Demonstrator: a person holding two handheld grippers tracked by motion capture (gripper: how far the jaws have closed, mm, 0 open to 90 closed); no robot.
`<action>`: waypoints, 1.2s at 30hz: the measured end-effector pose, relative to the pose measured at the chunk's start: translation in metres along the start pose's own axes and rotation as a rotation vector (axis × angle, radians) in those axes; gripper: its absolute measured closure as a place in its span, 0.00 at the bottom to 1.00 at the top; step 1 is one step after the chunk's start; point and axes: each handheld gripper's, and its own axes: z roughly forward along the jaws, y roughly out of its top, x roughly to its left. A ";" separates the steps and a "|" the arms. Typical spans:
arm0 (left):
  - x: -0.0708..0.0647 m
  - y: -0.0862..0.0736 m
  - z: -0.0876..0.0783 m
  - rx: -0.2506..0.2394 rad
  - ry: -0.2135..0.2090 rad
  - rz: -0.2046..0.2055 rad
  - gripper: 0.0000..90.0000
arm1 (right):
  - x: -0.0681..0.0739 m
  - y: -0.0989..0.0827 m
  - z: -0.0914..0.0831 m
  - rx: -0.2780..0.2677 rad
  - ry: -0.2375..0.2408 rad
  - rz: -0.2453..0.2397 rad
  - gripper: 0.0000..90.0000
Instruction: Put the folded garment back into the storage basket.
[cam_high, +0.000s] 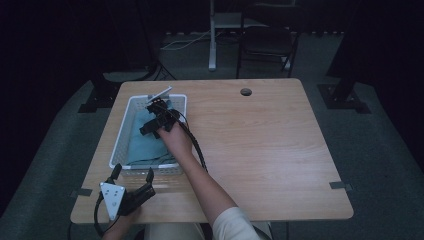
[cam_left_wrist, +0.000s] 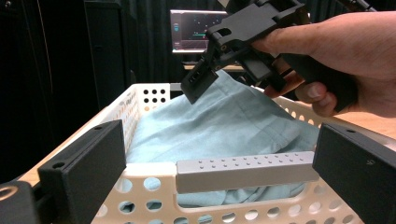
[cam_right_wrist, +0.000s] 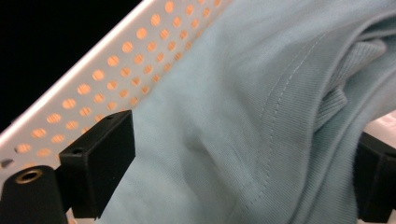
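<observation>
We've got the pale teal ribbed-knit garment (cam_high: 146, 142) bunched in the white perforated basket (cam_high: 121, 131) at the table's (cam_high: 260, 145) left side, stitched hem showing. Right gripper (cam_high: 150, 120) hangs over it, jaws spread wide, fabric between them but not pinched. Left gripper (cam_high: 132, 173) sits just outside the basket's near rim, jaws spread, holding nothing; no readable writing.

No legible text, label, brand or number anywhere; lit screen (cam_left_wrist: 198, 31) markings too small for reading.

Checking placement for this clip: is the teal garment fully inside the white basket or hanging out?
Inside, apparently. The teal garment lies bunched within the white basket; no fabric drapes over the rims visible in the high view.
</observation>
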 end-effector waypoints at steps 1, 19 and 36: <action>0.000 0.000 0.000 0.000 0.000 0.000 0.05 | 0.000 -0.001 -0.001 0.005 -0.004 -0.006 0.11; 0.000 0.000 0.000 0.000 0.000 -0.001 0.04 | -0.012 -0.027 -0.021 -0.136 0.016 -0.075 0.11; 0.000 0.000 0.000 -0.001 0.000 0.000 0.05 | -0.013 -0.041 -0.032 -0.310 0.127 -0.149 0.11</action>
